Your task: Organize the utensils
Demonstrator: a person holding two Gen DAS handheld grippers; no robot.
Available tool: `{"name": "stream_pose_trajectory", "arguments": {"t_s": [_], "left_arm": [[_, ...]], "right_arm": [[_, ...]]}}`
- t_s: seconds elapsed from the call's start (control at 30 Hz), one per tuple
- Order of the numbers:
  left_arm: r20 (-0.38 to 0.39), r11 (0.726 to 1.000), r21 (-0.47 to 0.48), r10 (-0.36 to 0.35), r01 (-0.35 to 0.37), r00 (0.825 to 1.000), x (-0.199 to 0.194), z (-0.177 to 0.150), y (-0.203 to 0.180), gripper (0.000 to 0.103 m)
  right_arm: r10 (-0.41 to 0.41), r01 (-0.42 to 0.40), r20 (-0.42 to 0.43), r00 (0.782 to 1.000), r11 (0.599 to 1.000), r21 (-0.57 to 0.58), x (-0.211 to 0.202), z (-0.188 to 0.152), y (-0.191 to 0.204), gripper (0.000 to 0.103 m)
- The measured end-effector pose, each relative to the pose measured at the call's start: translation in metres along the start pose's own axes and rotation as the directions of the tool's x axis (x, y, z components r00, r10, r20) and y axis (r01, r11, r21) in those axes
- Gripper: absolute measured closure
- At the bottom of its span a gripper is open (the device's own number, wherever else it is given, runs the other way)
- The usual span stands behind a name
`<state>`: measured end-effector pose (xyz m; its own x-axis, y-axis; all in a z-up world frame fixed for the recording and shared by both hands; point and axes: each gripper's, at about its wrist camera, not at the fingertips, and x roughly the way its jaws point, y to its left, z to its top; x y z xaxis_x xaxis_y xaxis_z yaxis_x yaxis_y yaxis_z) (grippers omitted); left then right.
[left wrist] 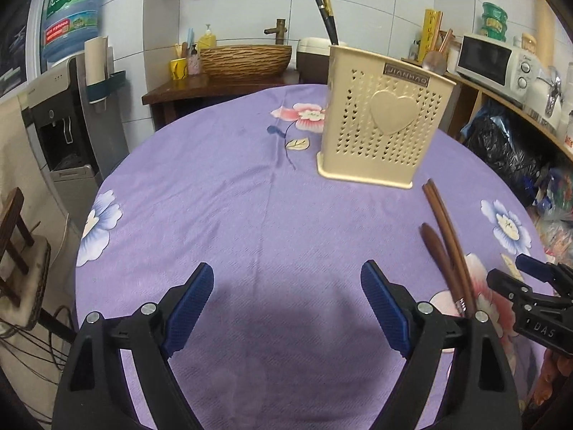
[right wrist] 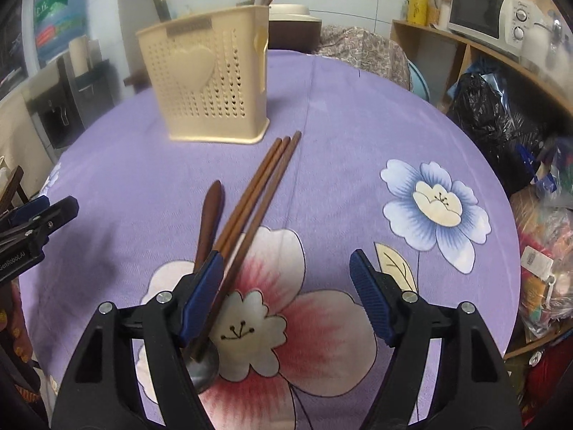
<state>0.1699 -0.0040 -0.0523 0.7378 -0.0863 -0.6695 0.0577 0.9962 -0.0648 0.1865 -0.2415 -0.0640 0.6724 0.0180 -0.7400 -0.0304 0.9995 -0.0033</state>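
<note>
Right gripper nearer: jaws spread, empty. Chopsticks plus spoon lie centre-left of right wrist view, long axis running toward holder at upper left (lower ends under left finger). Left gripper also agape, empty.

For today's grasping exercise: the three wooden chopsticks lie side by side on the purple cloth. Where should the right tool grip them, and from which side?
Grip the wooden chopsticks at mid-length, where they lie close together and clear of the spoon. Bring the right tool down from above, fingers straddling the bundle across its width. Its jaws stand open, probably wide enough. Their near ends overlap the spoon bowl, so avoid those.
</note>
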Motion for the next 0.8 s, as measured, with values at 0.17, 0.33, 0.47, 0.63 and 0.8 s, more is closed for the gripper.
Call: {"name": "stream_pose_trajectory", "arguments": {"t_s": [0.17,0.33,0.47,0.63,0.8], "left_arm": [[-0.012,1.000,-0.027,-0.006,0.006,1.000,0.000,-0.003,0.006,0.019],[-0.010,1.000,-0.016,-0.015,0.015,1.000,-0.001,-0.002,0.001,0.019],[-0.013,1.000,-0.001,-0.017,0.017,1.000,-0.001,-0.003,-0.004,0.019],[-0.023,1.000,0.005,-0.029,0.029,0.999,0.001,-0.002,-0.009,0.019],[-0.024,0.999,0.022,-0.030,0.031,0.999,0.001,-0.002,-0.015,0.019]], "right_arm": [[0.014,-0.014,-0.018,1.000,1.000,-0.002,0.003,0.001,0.002,0.030],[0.016,-0.017,-0.048,0.999,0.999,-0.035,0.013,0.007,0.014,0.030],[0.045,-0.047,-0.049,0.998,0.999,-0.025,0.014,0.010,0.018,0.030],[0.033,-0.037,-0.074,0.997,0.998,-0.045,0.021,0.012,0.022,0.030],[0.002,-0.003,-0.098,0.995,1.000,-0.011,0.024,0.006,0.002,0.030]]}}
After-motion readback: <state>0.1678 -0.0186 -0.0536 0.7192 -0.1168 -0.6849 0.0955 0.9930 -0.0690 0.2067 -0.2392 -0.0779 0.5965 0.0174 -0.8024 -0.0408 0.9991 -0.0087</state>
